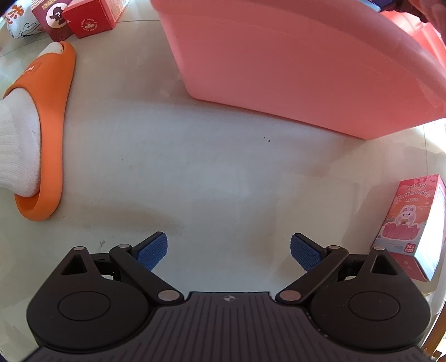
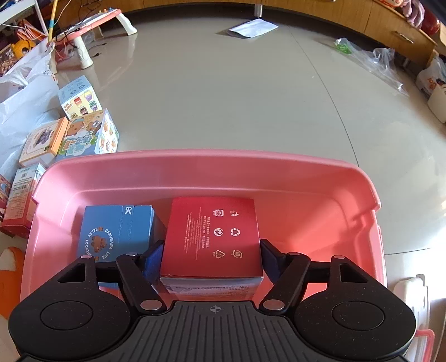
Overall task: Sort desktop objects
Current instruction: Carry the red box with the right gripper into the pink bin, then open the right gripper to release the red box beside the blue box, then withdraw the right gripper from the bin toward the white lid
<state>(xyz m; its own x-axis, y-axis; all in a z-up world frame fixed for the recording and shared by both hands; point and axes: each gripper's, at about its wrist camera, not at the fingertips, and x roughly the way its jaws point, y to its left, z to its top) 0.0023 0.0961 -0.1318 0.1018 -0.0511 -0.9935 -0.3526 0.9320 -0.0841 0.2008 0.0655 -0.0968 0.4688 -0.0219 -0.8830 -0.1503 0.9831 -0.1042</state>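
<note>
In the right wrist view my right gripper [image 2: 211, 250] is shut on a red box [image 2: 214, 234] with white recycling symbols, its blue pads against both sides. The box hangs low inside the pink plastic bin [image 2: 195, 158]. A blue capybara box [image 2: 117, 231] lies on the bin's floor just to its left. My left gripper [image 1: 228, 245] points straight down at bare floor, open, with nothing between its fingers. The bin's outer wall [image 1: 278, 55] rises ahead of it. A pink rabbit box [image 1: 409, 220] stands on the floor to its right.
A person's foot in a white sock and orange slipper [image 1: 50, 111] stands left of the left gripper, with red boxes [image 1: 83, 22] beyond. Several toy boxes [image 2: 83, 131] and white bags lie left of the bin. A small pink table [image 2: 92, 25] and clear bags [image 2: 376, 61] sit farther off.
</note>
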